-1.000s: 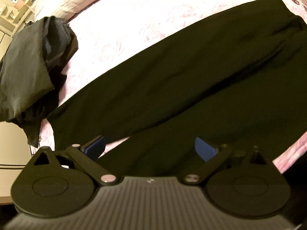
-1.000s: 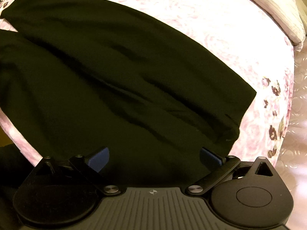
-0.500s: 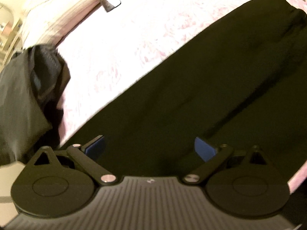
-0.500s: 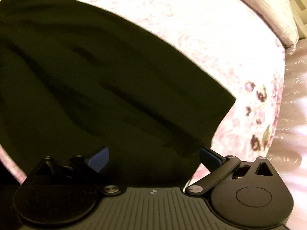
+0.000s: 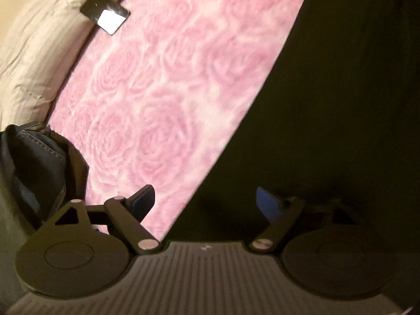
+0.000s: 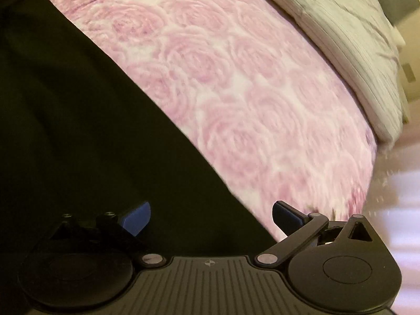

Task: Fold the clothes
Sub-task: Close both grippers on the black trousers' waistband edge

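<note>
Black trousers (image 5: 328,110) lie flat on a pink rose-patterned bedspread (image 5: 162,92). My left gripper (image 5: 206,199) hangs low over their far edge, jaws closing. The cloth's edge runs between its blue pads, one pad over the bedspread and one over the cloth, neither pressing. In the right wrist view the trousers (image 6: 65,118) fill the left side. My right gripper (image 6: 211,214) is also closing. It straddles the same kind of edge near the bedspread (image 6: 249,92), its pads apart from the cloth.
A dark phone-like slab with a bright patch (image 5: 105,17) lies by a pale pillow (image 5: 31,39). A heap of dark clothing (image 5: 34,168) sits at the left. A striped pillow (image 6: 341,39) and the bed's edge with floor (image 6: 404,183) lie to the right.
Both grippers have sunk closer to the bed and slid across the trousers to their far edge. The jaws of each have narrowed a little.
</note>
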`<state>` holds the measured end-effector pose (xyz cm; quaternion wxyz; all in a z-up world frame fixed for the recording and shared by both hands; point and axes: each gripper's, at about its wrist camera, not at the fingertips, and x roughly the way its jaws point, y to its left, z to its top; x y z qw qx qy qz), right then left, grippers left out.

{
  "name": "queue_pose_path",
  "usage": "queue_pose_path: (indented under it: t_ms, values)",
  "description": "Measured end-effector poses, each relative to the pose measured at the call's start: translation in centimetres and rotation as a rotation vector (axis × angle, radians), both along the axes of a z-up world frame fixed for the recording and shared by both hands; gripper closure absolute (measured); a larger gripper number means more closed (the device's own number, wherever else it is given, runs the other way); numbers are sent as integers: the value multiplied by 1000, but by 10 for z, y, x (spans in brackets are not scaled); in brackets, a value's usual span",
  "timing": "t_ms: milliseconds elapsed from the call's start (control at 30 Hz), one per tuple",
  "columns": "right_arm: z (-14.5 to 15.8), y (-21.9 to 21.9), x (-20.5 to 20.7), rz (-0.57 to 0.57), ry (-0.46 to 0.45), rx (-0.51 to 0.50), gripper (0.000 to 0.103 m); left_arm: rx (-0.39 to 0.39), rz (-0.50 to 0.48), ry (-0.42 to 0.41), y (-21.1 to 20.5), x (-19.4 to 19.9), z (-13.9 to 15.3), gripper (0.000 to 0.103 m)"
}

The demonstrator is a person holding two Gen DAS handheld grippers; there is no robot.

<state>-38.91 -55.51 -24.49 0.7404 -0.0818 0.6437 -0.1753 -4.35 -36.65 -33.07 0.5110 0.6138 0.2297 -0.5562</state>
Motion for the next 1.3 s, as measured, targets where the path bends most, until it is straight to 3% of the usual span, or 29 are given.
queue_pose_path:
  t_ms: [33,200,367,667,733,833,1167,1233,1300]
  values:
    - [-7,-5,2,11,-1,-3,21,16,-13,9,-3,9,-6,24]
    - [-32,-23,3,45,4,9,21,135,-98,46,-8,36,-39,36]
    - [-60,-32,9,101,48,48,22,187,-138,146,-14,55,-47,37]
    - [-80,-46,23,137,80,94,25,275,-178,234,-19,58,-49,73]
    - [-82,-50,26,147,83,101,26,277,-177,238,-18,57,-48,86]
    - [-86,-57,27,163,93,126,40,274,-186,229,-12,55,-46,102]
    - [-91,-83,33,245,123,255,40,214,-228,155,7,34,-42,103]
    - [-92,-88,34,227,128,319,61,198,-234,134,10,29,-41,103]
    - [-92,-88,34,216,129,343,69,181,-228,123,13,27,-40,103]
